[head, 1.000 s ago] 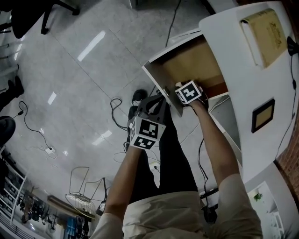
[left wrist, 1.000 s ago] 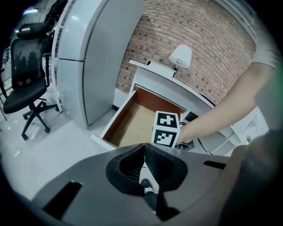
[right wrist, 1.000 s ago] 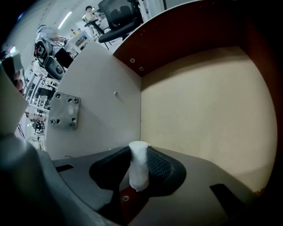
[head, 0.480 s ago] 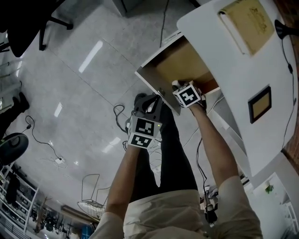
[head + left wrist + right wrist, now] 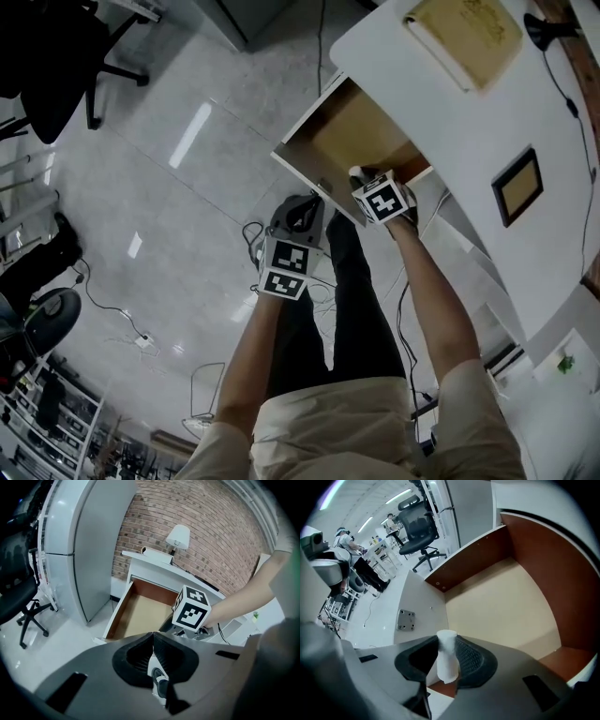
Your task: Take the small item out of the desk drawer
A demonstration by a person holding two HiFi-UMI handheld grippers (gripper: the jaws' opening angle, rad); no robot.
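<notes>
Cylinder, small and white, sits pinched upright in right claw at drawer; left claw closed, empty.

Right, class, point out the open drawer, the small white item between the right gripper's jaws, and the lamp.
drawer [image 5: 501, 606]: right gripper view, on its bare tan floor.
small white item [image 5: 447, 657]: right gripper view, on the middle of its body.
lamp [image 5: 178, 536]: left gripper view, on its white shade.
</notes>
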